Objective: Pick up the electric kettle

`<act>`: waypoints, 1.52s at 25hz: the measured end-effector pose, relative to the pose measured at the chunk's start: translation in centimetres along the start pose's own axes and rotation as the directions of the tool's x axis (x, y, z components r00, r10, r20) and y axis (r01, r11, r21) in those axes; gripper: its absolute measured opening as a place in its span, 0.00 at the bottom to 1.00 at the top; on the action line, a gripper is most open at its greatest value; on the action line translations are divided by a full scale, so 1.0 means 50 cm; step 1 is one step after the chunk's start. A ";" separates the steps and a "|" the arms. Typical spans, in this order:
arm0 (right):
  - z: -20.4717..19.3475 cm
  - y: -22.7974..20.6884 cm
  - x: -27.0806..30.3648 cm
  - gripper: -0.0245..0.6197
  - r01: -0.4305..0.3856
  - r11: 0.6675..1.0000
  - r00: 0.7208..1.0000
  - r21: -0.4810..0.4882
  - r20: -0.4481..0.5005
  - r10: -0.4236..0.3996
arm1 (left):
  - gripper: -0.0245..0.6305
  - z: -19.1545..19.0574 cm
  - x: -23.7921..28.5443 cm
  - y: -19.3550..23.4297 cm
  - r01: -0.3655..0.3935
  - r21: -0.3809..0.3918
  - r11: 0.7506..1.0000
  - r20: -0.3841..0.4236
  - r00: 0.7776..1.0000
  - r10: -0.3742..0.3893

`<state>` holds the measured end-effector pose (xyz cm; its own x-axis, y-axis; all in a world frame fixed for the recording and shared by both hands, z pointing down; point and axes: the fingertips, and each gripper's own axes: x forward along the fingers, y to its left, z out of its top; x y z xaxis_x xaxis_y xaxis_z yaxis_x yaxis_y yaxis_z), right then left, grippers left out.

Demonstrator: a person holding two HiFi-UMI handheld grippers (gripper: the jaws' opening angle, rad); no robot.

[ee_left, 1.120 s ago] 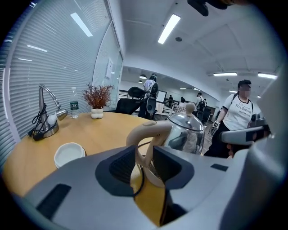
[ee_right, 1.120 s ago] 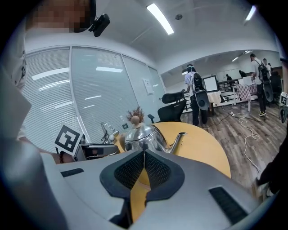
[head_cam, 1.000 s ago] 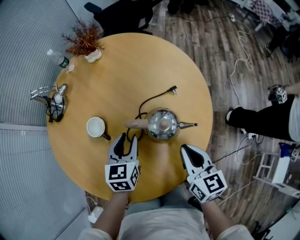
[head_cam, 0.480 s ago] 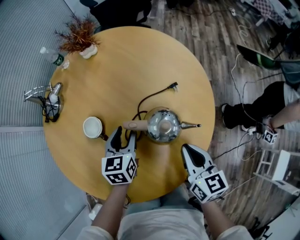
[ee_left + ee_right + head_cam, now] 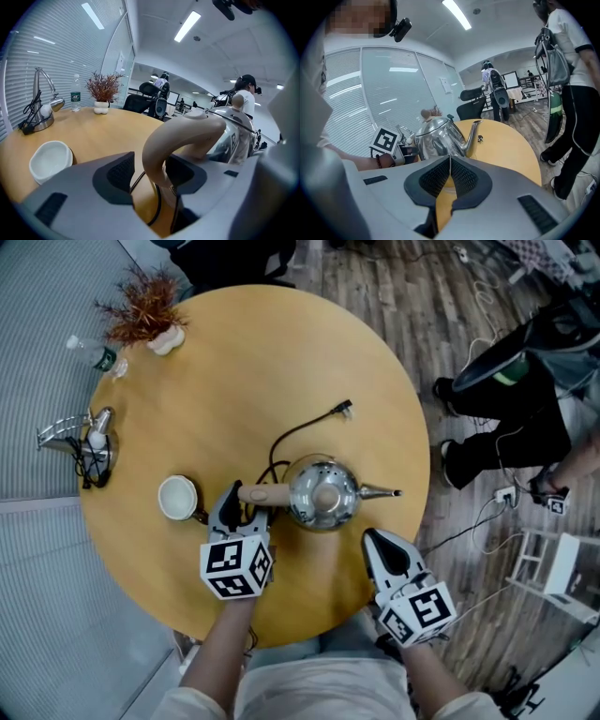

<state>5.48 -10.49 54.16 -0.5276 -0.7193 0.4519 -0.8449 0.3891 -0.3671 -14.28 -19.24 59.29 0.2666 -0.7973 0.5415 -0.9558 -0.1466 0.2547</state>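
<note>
Head view: the electric kettle [image 5: 323,495] stands mid-surface [image 5: 281,362], and my left tool [image 5: 242,505] straddles its handle [image 5: 265,492].

Left gripper view: the jaws have just been opening and stand apart around the handle. Whether a pad touches it is unclear. Next I close squarely, then lift.

Right gripper view: the right tool [image 5: 449,161] is pinched together, empty. It hides the kettle's base.

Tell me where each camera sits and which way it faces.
Head view: on the person's head, facing steeply down at the table and kettle; both forearms, left hand-held gripper and right hand-held gripper show.
Left gripper view: on the left one, facing across the table; its jaws, just opened wider, stand apart around the kettle's handle.
Right gripper view: on the right one, facing the kettle past shut jaws; the left wrist shows.
Shared: all three show the kettle.
</note>
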 end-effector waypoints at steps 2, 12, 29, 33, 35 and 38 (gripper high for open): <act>-0.001 -0.001 0.002 0.09 0.001 1.000 1.000 0.002 -0.003 -0.001 | 0.36 0.002 0.009 0.003 -0.003 -0.011 1.000 0.001 1.000 0.003; -0.009 -0.011 0.005 0.09 0.009 1.000 1.000 0.011 -0.011 -0.009 | 0.32 0.012 0.036 0.003 -0.007 0.004 1.000 0.013 1.000 0.007; -0.023 -0.016 0.006 0.09 0.013 1.000 1.000 0.021 -0.024 -0.012 | 0.18 0.016 0.044 -0.007 -0.004 -0.024 1.000 0.029 1.000 0.004; -0.026 -0.017 0.007 0.09 0.018 1.000 1.000 0.025 -0.023 -0.017 | 0.17 0.022 0.040 -0.005 -0.020 -0.019 1.000 0.052 0.998 0.020; -0.024 -0.021 0.006 0.09 0.021 0.999 1.000 0.026 -0.021 -0.021 | 0.17 0.023 0.041 -0.007 -0.020 -0.017 1.000 0.059 0.998 0.021; -0.023 -0.024 0.004 0.09 0.024 0.999 1.000 0.030 -0.019 -0.024 | 0.17 0.022 0.041 -0.009 -0.023 -0.030 0.999 0.062 0.998 0.025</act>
<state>6.28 -10.42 55.63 -0.5089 -0.7171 0.4762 -0.8545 0.3542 -0.3799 -13.46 -21.45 59.39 0.2347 -0.8355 0.4968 -0.9575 -0.1106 0.2663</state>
